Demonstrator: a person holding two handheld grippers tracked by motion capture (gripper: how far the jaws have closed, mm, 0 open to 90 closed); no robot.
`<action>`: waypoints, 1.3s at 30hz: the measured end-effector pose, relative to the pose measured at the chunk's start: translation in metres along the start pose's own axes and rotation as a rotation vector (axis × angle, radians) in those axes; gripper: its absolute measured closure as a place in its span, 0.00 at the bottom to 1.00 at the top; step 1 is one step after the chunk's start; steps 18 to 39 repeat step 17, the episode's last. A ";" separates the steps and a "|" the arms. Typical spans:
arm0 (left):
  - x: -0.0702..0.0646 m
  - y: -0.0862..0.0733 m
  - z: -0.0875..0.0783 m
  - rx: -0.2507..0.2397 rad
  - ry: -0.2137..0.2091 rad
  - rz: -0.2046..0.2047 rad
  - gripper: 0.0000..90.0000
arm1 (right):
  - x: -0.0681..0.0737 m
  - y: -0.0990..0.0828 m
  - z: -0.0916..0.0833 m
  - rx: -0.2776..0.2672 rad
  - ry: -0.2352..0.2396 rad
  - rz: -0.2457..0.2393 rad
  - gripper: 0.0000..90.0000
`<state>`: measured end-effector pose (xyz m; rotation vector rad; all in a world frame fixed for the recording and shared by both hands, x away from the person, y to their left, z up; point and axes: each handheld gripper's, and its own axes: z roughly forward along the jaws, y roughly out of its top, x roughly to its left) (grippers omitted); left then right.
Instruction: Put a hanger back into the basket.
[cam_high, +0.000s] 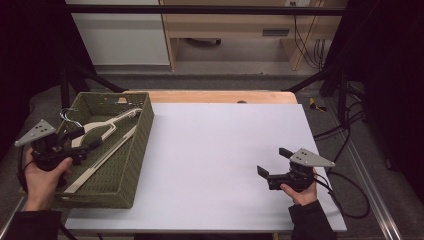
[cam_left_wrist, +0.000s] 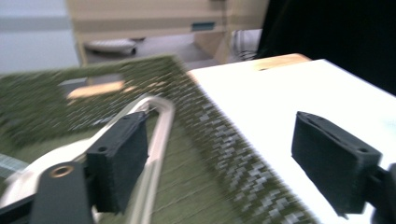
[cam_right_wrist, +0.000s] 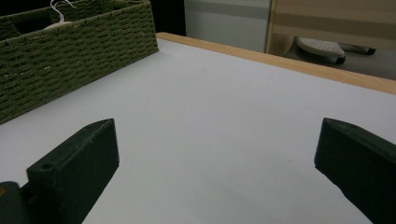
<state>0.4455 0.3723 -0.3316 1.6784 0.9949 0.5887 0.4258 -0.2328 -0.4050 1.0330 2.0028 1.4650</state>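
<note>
High view: hangers in basket.

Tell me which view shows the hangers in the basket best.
The high view: the wooden hangers lie whole inside the green basket, with the left gripper over them. The left gripper view shows a blurred curved piece; the right gripper view, just a hook tip above the rim.

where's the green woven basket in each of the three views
High view: the green woven basket sits at the table's left edge, with pale hangers inside and the left gripper over it.
Left gripper view: it spreads over the left and lower middle, blurred, its near wall running diagonally between the jaws.
Right gripper view: its side wall stands at upper left.
Shared landmark: the white tabletop, beside the basket in all three.
</note>
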 end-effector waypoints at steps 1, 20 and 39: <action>-0.008 0.001 0.002 -0.012 -0.017 0.011 0.16 | 0.000 0.000 -0.001 -0.002 -0.001 0.002 0.01; -0.085 -0.015 0.045 -0.020 -0.150 0.077 0.05 | -0.001 0.003 -0.009 -0.029 0.007 -0.009 0.01; -0.085 -0.015 0.045 -0.020 -0.150 0.077 0.05 | -0.001 0.003 -0.009 -0.029 0.007 -0.009 0.01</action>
